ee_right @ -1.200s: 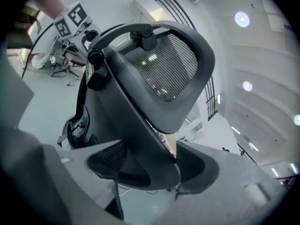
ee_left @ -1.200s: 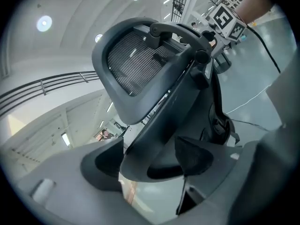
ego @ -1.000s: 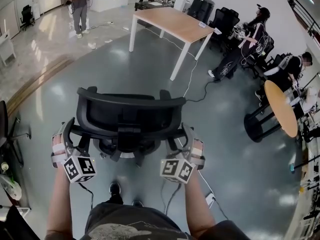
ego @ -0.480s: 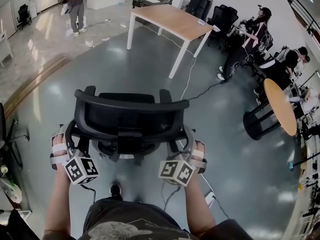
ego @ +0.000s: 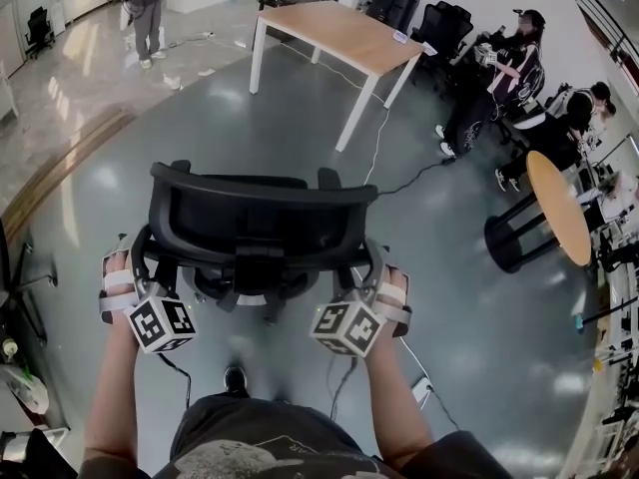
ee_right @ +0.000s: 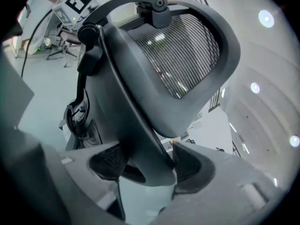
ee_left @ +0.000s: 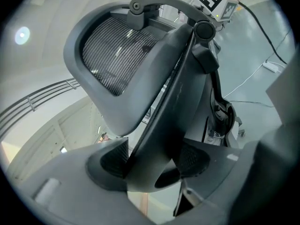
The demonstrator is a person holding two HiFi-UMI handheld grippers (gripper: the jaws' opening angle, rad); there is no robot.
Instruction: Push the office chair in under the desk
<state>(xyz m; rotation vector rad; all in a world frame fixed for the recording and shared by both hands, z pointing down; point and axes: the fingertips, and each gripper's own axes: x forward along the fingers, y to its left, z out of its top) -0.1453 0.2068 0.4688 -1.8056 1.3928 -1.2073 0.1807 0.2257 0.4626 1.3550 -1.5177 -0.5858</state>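
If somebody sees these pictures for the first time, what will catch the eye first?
The black office chair fills the centre of the head view, seen from behind. The left gripper and right gripper have just been closing on its back frame, one at each side. The wooden desk stands far ahead.

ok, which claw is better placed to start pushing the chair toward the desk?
Left claw, marginally. It and the right claw have just closed further on the chair's back frame. The desk sits ahead-right, so the left side's push would likely steer it there.
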